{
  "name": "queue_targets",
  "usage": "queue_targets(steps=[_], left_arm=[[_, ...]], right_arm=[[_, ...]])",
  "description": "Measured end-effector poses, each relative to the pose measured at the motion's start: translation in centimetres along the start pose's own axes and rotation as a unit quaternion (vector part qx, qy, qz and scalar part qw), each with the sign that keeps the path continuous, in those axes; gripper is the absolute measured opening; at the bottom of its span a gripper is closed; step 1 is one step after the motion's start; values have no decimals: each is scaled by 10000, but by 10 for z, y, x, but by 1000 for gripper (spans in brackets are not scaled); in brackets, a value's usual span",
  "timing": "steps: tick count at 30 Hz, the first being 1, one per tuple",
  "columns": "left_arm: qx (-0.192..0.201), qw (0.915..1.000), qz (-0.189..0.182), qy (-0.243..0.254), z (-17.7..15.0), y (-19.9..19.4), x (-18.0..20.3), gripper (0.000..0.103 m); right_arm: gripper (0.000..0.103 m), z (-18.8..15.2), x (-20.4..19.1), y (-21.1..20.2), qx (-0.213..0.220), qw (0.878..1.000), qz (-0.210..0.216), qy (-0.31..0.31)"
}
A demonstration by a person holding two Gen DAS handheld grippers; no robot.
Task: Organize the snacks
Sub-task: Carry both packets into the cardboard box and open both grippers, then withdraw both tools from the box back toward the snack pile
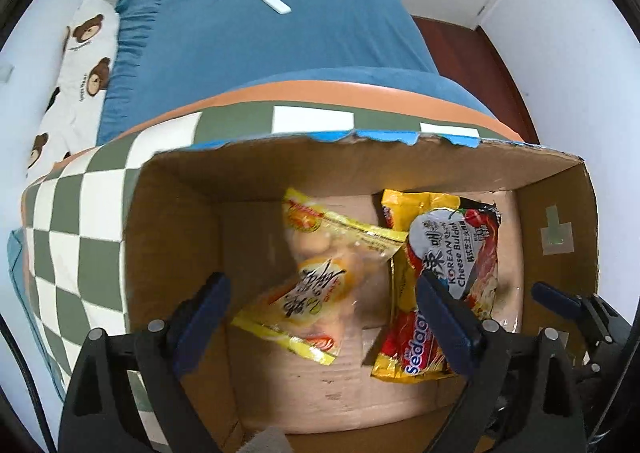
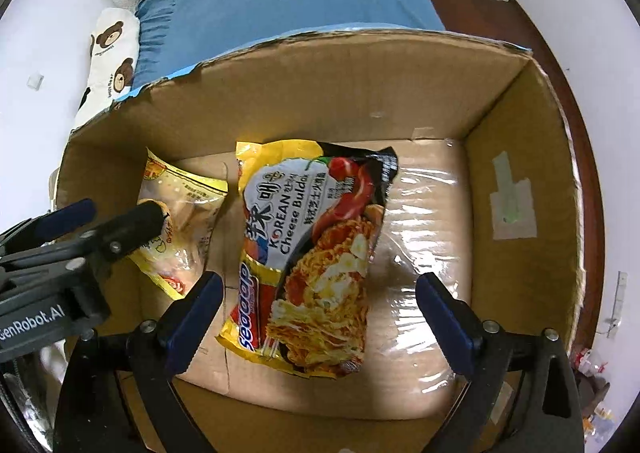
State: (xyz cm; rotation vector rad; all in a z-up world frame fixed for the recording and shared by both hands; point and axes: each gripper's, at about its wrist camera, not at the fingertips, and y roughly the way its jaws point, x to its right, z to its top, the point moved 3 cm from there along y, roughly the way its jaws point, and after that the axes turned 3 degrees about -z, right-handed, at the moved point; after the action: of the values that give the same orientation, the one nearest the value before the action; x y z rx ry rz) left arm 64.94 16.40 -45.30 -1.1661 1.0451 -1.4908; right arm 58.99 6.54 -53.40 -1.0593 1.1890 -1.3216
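Both grippers hang spread wide and empty over the cardboard box [image 2: 304, 85]: left gripper [image 1: 320, 313] above the yellow snack bag [image 1: 316, 281], right gripper [image 2: 320, 313] above the Korean cheese noodle packet [image 2: 316, 249] lying flat beside it. Beyond sits a blue bed [image 2: 304, 5].

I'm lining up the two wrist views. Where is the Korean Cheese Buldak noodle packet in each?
Left wrist view: the noodle packet lies right of centre in the cardboard box, partly behind the right finger of the left hand-held gripper.
Right wrist view: the packet lies mid-frame on the box floor.
Shared landmark: the yellow snack bag on its left.
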Motion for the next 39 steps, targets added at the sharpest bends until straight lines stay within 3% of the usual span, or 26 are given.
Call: queue_targets(steps=[3,11,26,33,39], left_arm=[[174,9997,137,-36,-10,-4,-7,95],[776,9963,350,-66,-51,-59,1,95],[1983,9796,334,31,-129,-164,12,95],[2107,9774,172,-17,-162,-188,11,95],[1631,9859,339,-145,-202,-152,-10,95]], right_arm=[[99,-8,-2,-35,53,10000,-52,14],[99,-46,7,-89,446,9989,-136,-44],[99,-120,5,-200,1580,9870,-224,-185],[99,-155,2,-240,1862,9824,25,-158],[99,-193,11,-218,1503,9882,285,-4]])
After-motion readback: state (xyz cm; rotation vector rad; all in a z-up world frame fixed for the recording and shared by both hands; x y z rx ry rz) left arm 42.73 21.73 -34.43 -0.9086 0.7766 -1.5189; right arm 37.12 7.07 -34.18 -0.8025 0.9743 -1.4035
